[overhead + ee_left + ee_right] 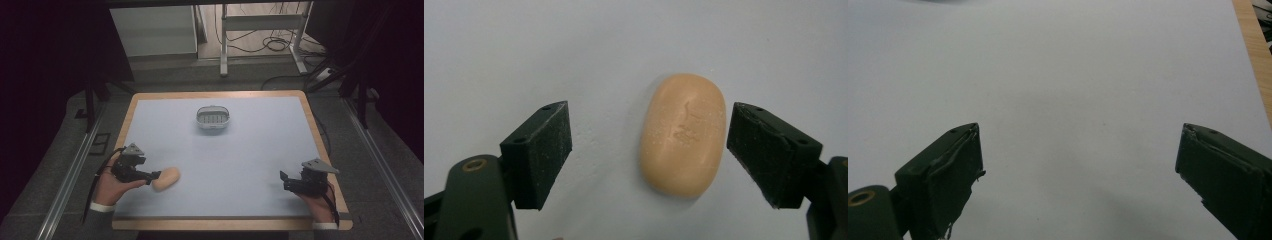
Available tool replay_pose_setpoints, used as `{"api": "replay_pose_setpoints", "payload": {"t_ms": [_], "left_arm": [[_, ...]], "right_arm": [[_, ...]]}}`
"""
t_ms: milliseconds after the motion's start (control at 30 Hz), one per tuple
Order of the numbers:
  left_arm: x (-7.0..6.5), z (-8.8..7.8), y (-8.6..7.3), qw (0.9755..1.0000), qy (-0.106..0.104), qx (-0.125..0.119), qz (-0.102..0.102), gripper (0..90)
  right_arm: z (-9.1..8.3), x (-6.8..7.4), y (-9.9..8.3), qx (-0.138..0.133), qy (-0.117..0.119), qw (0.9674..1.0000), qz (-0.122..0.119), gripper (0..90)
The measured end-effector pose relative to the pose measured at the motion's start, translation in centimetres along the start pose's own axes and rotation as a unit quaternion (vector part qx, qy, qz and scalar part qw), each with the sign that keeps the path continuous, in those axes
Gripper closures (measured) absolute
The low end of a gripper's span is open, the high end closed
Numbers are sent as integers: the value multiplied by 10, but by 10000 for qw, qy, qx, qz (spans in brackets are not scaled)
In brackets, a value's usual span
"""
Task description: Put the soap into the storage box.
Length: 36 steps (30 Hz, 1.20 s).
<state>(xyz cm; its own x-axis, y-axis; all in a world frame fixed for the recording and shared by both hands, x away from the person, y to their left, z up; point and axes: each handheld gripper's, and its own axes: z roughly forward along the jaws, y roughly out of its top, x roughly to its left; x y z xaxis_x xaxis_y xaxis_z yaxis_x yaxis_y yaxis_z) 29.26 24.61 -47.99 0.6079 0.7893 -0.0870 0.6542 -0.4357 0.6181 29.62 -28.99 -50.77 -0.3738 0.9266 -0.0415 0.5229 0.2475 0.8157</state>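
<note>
One soap bar lies flat on the table between the spread jaws of the left gripper, closer to one jaw and not yet pinched, likely lined up for a grasp across its narrow width. One grey soap dish sits well ahead of that gripper. The right gripper is also spread, holding nothing.
</note>
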Motion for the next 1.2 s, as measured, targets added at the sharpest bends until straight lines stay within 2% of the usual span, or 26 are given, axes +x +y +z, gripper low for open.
{"api": "replay_pose_setpoints", "payload": {"t_ms": [200,433,533,767,967,1000,1200], "left_arm": [[-6,9,1,9996,-107,206,155,179],[-12,15,3,9988,-300,333,220,186],[-14,17,5,9983,-300,417,286,186],[-17,27,8,9973,-346,576,303,203],[-19,37,10,9957,-327,790,354,205],[-20,42,9,9948,-304,892,395,205],[-21,51,10,9935,-280,1009,440,215]], "right_arm": [[1,0,-1,23,-16,10000,-2,48],[2,0,-1,63,-12,10000,-13,48],[2,0,-1,68,-28,10000,-1,48],[3,0,-2,87,-49,9999,-11,48],[3,-1,-2,88,-58,9999,0,48],[3,-1,-2,91,-61,9999,-5,47],[3,0,-3,107,-61,9999,-16,48]]}}
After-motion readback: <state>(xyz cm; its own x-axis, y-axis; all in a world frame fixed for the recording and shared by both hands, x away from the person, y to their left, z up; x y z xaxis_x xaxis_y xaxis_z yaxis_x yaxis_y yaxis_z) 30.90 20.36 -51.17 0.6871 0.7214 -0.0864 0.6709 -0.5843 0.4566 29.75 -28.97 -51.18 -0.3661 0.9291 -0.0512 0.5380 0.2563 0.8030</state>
